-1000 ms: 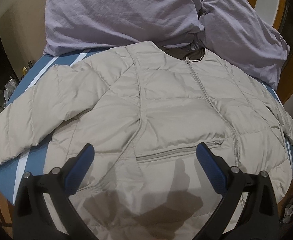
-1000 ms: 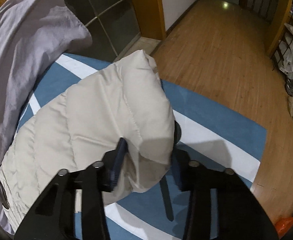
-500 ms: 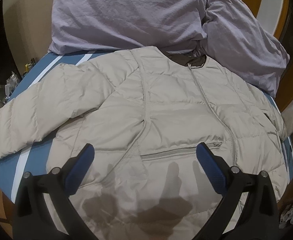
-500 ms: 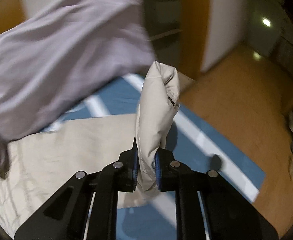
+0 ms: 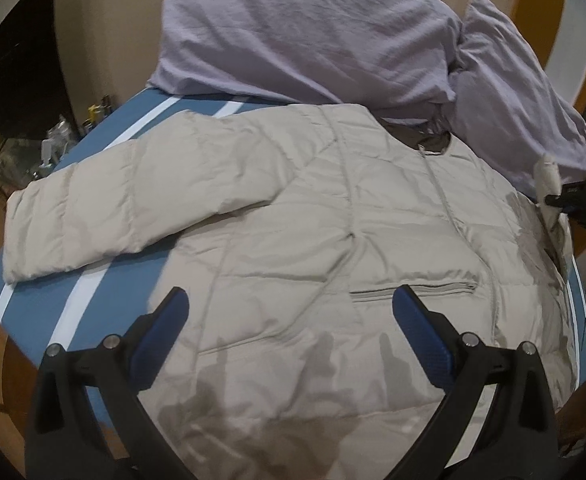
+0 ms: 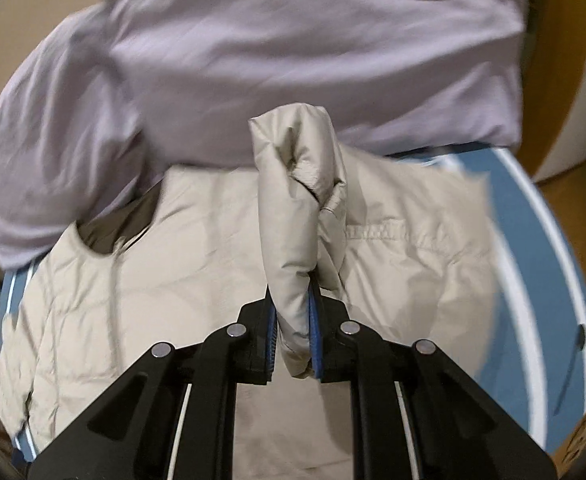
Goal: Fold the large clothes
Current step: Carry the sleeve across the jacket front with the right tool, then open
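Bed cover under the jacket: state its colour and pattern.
Blue with white stripes, clearest in the left wrist view.

We've got the jacket (image 5: 333,240) flat on the bed (image 5: 105,280), front up, collar at the far end, hem nearest us. Pillows (image 5: 333,32) sit behind it along the far edge, touching the collar. One sleeve (image 5: 113,208) lies out to the left across the bed, clear of the body. Left gripper (image 5: 291,312) hangs over the near hem, near the pocket zip (image 5: 413,290). At the far right edge, the right gripper (image 6: 293,328) has the other sleeve's cuff (image 6: 293,208) pinched, lifted above the jacket body.
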The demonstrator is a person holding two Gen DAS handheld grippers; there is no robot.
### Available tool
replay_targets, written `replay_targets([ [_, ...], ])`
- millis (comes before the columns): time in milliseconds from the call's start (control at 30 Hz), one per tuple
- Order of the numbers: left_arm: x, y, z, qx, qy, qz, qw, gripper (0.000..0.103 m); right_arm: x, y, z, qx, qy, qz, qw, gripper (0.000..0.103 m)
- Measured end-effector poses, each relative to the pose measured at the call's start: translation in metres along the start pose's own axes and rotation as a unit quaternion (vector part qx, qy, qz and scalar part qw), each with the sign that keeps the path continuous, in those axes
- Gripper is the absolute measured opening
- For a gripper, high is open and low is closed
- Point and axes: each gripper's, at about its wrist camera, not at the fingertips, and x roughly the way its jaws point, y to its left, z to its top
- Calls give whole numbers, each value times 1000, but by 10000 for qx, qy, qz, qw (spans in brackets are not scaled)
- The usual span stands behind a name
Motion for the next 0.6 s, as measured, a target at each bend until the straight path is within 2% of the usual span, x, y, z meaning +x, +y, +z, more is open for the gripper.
replay_targets([
  [167,-4,13,-2,-141,-34,98,9998,101,9,65,-21,-466,303,612,9966,14],
  [333,-7,23,-1,-237,-71,193,9995,101,7,110,-33,-740,519,1086,9900,14],
  [533,-11,33,1,-331,-128,317,9989,101,14,150,-49,-887,696,1333,9846,14],
  [600,-11,38,2,-383,-146,373,9985,101,22,159,-55,-1006,795,1290,9833,15],
])
